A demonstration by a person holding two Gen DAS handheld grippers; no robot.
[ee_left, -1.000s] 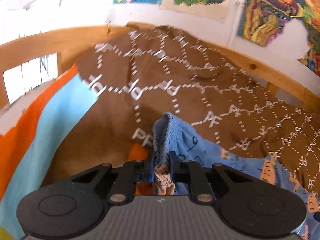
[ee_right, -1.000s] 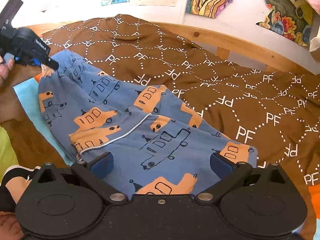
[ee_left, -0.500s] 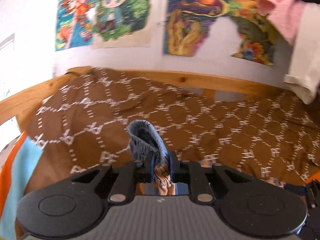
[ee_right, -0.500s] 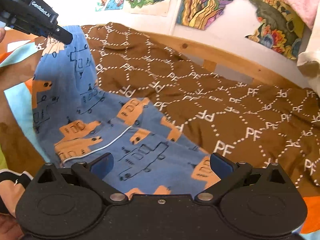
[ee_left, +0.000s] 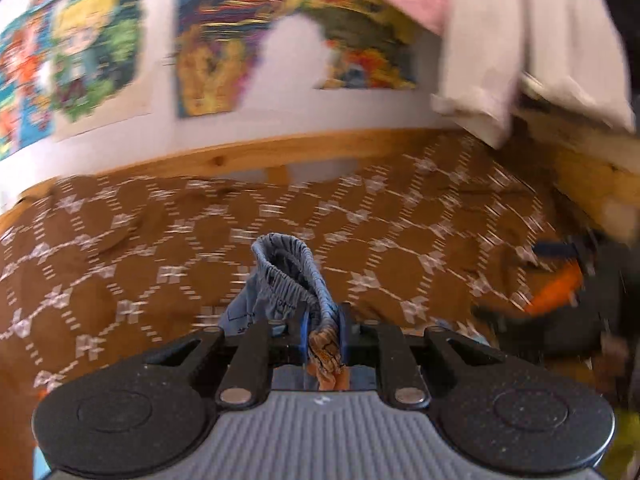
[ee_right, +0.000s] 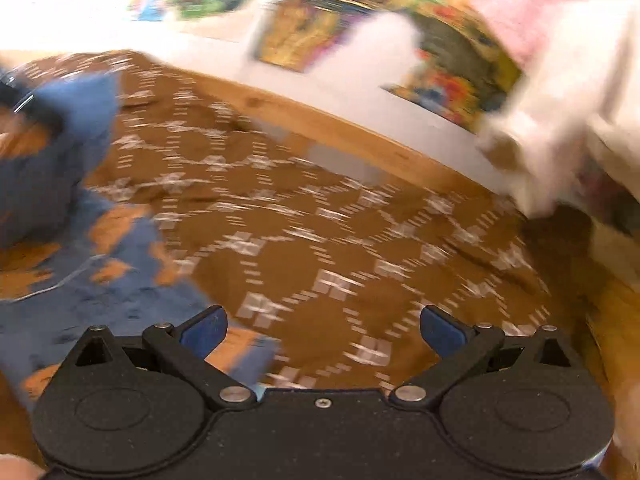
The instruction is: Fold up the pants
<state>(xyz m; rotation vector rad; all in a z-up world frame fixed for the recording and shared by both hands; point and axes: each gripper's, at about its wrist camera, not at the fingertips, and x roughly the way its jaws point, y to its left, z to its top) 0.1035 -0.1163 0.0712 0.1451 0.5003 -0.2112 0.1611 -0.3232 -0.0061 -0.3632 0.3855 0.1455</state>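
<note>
The pants are blue with orange vehicle prints. My left gripper is shut on their gathered elastic waistband, which loops up in front of the fingers above the brown bedspread. In the right wrist view the pants lie spread at the left and rise toward the upper left, where the left gripper is a dark blur. My right gripper is open and empty over the bedspread, with the pants' edge under its left finger.
A wooden bed rail runs along the wall with bright posters. White and pink clothes hang at the right. Something orange and dark lies at the right edge of the bed. Both views are motion-blurred.
My left gripper has lifted the waistband and swung right; its view went from the bed's left edge to the wall. My right gripper has also swung right, so the pants slid left in its view.
</note>
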